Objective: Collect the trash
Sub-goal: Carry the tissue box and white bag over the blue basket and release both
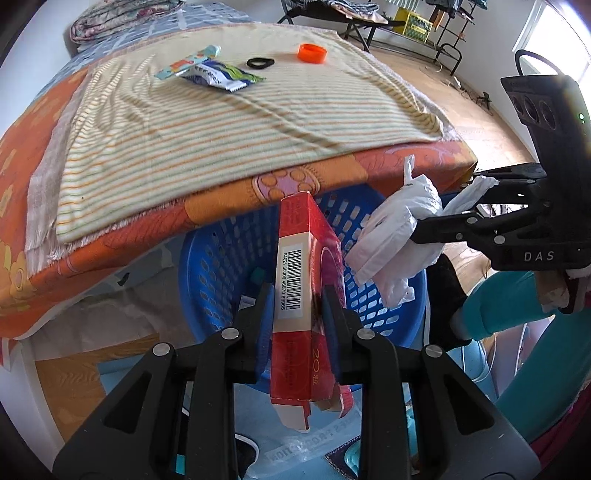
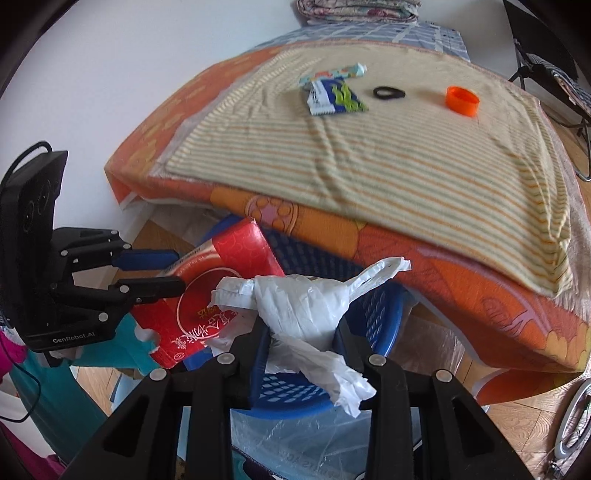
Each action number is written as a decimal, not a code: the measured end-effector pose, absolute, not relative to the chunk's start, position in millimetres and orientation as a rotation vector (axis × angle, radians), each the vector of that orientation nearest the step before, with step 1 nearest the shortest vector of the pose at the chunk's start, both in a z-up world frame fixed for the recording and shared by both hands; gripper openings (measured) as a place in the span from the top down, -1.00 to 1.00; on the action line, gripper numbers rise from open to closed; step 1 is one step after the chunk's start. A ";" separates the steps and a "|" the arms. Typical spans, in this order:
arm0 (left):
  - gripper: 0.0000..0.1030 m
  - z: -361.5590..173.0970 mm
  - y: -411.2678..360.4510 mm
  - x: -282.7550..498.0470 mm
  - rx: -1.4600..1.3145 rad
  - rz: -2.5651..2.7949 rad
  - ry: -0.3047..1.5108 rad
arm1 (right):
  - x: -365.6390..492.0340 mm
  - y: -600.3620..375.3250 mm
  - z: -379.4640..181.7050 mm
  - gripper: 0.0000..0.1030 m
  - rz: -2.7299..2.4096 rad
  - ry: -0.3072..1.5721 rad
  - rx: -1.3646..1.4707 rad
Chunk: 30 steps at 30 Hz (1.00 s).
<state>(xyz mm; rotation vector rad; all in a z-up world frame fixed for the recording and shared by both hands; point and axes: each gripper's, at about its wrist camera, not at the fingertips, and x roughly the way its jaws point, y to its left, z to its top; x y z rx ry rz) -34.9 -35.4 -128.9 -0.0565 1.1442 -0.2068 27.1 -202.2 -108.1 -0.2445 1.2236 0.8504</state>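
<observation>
My left gripper (image 1: 298,295) is shut on a red cardboard box (image 1: 306,266) with a barcode, held over the blue plastic basket (image 1: 207,266). My right gripper (image 2: 301,325) is shut on a crumpled white plastic bag (image 2: 299,306) above the same basket (image 2: 380,314). In the right wrist view the left gripper (image 2: 162,269) and red box (image 2: 229,280) show at the left. In the left wrist view the right gripper (image 1: 439,218) and white bag (image 1: 395,236) show at the right. A snack wrapper (image 1: 221,74), a tube-shaped wrapper (image 1: 188,61), a black ring (image 1: 260,62) and an orange cap (image 1: 313,53) lie on the striped cloth (image 1: 221,133).
The striped cloth lies on an orange patterned cover (image 2: 480,295) whose edge overhangs the basket. Clear plastic sheeting (image 2: 295,435) lies under the basket. Folded bedding (image 2: 358,9) is at the far end. Metal chair frames (image 1: 447,40) stand on the wood floor at the right.
</observation>
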 end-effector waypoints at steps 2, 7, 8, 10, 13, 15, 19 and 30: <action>0.50 -131.6 -34.5 -33.2 -0.058 -0.205 1.155 | 26.8 -201.2 -112.6 0.32 0.849 1.238 -0.250; 0.48 -135.6 -33.7 -29.8 -0.053 -0.192 1.171 | 25.4 -198.6 -119.6 0.22 0.848 1.253 -0.270; 0.48 -135.5 -33.6 -28.9 -0.052 -0.190 1.169 | 25.3 -198.5 -120.6 0.20 0.842 1.256 -0.275; 0.48 -136.6 -34.0 -26.6 -0.048 -0.186 1.173 | 25.2 -198.3 -122.0 0.19 0.839 1.258 -0.278; 0.22 -138.3 -33.3 -23.7 -0.048 -0.181 1.176 | 26.6 -198.4 -123.6 0.00 0.831 1.262 -0.281; 0.17 -138.6 -32.8 -22.9 -0.048 -0.178 1.174 | 28.1 -197.5 -123.5 -0.23 0.822 1.256 -0.281; 0.17 -140.3 -31.0 -19.1 -0.056 -0.171 1.181 | 30.6 -197.5 -122.2 -0.42 0.815 1.251 -0.281; -0.10 -136.1 -27.0 -16.7 -0.075 -0.153 1.160 | 35.5 -201.1 -119.2 -0.65 0.779 1.233 -0.270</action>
